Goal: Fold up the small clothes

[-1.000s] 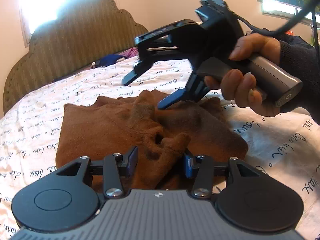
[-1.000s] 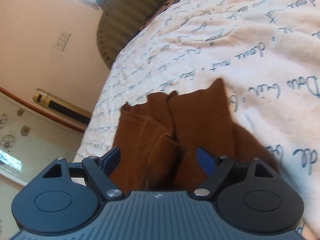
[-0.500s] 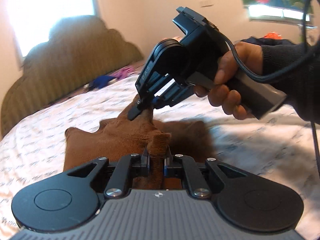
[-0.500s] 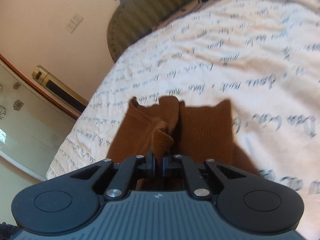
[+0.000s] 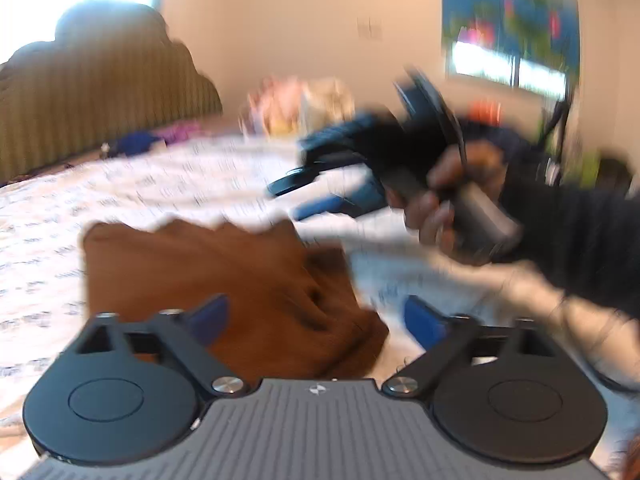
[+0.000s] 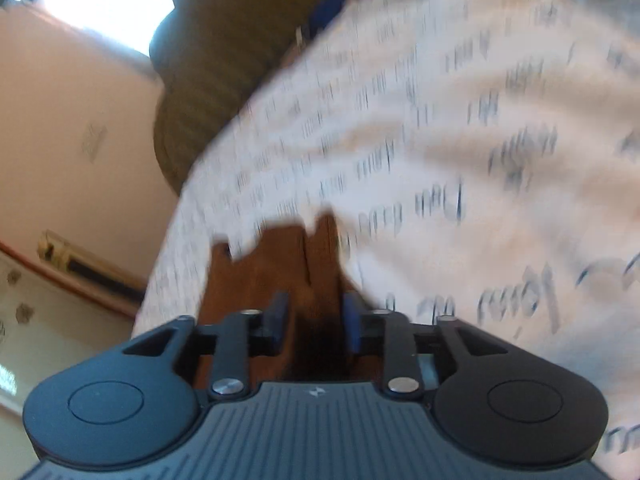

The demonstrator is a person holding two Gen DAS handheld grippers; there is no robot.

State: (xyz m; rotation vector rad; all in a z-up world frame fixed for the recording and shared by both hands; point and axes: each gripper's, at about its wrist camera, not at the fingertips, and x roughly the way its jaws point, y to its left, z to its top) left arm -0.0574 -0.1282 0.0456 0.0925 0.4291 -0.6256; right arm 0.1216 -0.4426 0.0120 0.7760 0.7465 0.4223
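Observation:
A small brown knitted garment (image 5: 224, 280) lies folded on the white printed bedspread (image 5: 120, 196). My left gripper (image 5: 316, 320) is open just above its near edge, holding nothing. My right gripper (image 5: 304, 196) shows in the left wrist view, lifted above the bed to the right of the garment, jaws apart, held by a hand. In the right wrist view the garment (image 6: 280, 264) lies below the right gripper (image 6: 314, 316), whose blue pads (image 6: 351, 320) stand apart with nothing between them. Both views are motion blurred.
An olive striped headboard (image 5: 92, 116) stands at the far left. Blue and purple clothes (image 5: 152, 140) lie near it. A blurred pile of items (image 5: 296, 104) sits at the bed's far side. A wall and cabinet (image 6: 60, 272) border the bed's left side.
Both grippers were shut on the brown garment half a second ago; both have opened and let it go. The garment now lies flatter, and the right gripper has pulled away to the right.

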